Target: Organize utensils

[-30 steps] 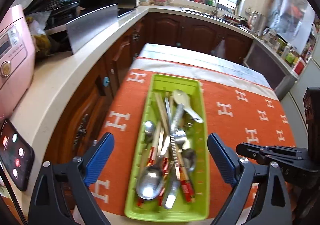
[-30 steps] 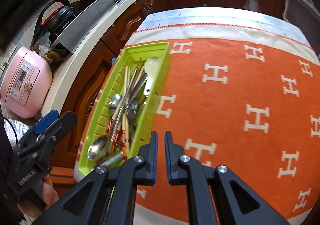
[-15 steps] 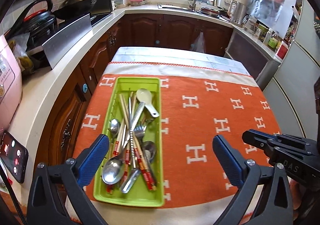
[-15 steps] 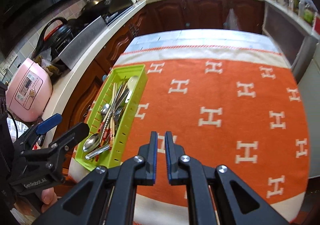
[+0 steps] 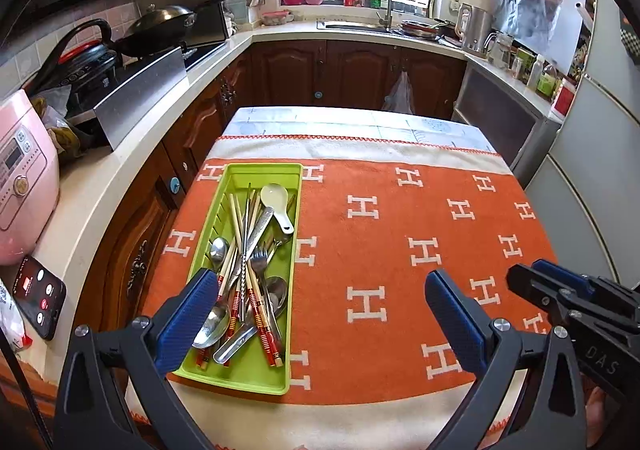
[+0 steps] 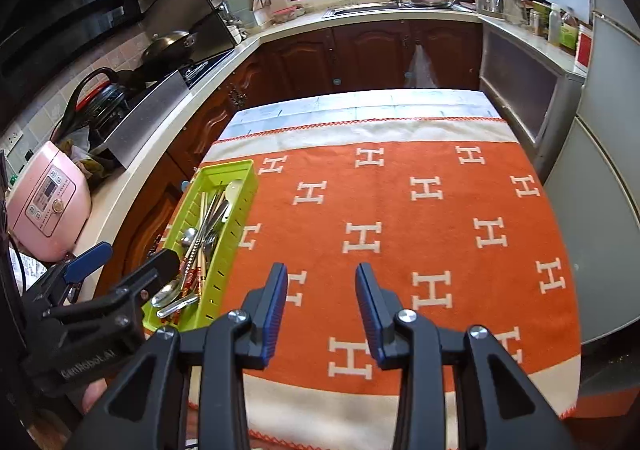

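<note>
A lime-green tray [image 5: 264,171] lies at the left side of the orange cloth [image 5: 392,250]. It holds several metal spoons, forks, chopsticks and a white ceramic spoon [image 5: 276,201]. It also shows in the right wrist view [image 6: 240,168]. My left gripper [image 5: 320,314] is wide open and empty, held above the near edge of the table, its left finger over the tray's near end. My right gripper [image 6: 321,306] is open and empty above the cloth's near middle, to the right of the tray.
A white counter [image 5: 100,186] runs along the left with a pink rice cooker [image 5: 20,178], a phone [image 5: 38,296] and a stove with a wok. A sink [image 5: 360,24] sits at the back. A grey fridge [image 5: 600,170] stands at the right.
Both grippers have pulled back and up from the tray, so more of the table shows. The right gripper was shut and has opened. The left stays wide open.
</note>
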Tool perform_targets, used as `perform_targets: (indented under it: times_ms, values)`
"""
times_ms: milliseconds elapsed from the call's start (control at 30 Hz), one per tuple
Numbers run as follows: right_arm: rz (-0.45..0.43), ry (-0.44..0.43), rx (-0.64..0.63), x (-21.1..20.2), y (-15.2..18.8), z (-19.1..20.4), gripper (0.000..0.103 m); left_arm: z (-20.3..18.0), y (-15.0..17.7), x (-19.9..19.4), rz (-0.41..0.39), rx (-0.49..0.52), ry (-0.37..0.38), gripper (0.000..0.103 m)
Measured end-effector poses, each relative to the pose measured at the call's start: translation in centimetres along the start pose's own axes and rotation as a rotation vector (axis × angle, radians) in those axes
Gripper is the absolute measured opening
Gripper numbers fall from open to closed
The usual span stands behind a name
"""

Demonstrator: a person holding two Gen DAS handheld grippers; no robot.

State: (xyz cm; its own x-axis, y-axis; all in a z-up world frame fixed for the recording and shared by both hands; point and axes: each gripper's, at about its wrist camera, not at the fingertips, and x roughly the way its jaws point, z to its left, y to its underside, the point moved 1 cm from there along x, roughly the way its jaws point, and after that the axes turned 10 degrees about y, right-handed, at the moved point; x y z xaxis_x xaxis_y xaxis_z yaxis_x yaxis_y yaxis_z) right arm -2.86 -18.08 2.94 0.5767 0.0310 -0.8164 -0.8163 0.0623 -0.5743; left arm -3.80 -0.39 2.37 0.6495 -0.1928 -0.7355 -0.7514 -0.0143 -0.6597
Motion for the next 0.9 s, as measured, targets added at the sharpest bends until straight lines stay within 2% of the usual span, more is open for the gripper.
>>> perform_targets:
  times_ms: [133,467,900]
  values:
    - [-0.017,0.027,0.007,-0.3,0.3,-0.6,0.036,-0.5,0.2,0.3,0.012,-0.003,0.002,0.102]
    - [0.010,0.016,0.005,0.3,1.0,-0.6,0.036,-1.3,0.7,0.7,0.038,0.013,0.011,0.102]
    - [-0.010,0.031,-0.008,-0.1,1.0,-0.1,0.036,-0.5,0.8,0.8,0.047,-0.009,0.007,0.102]
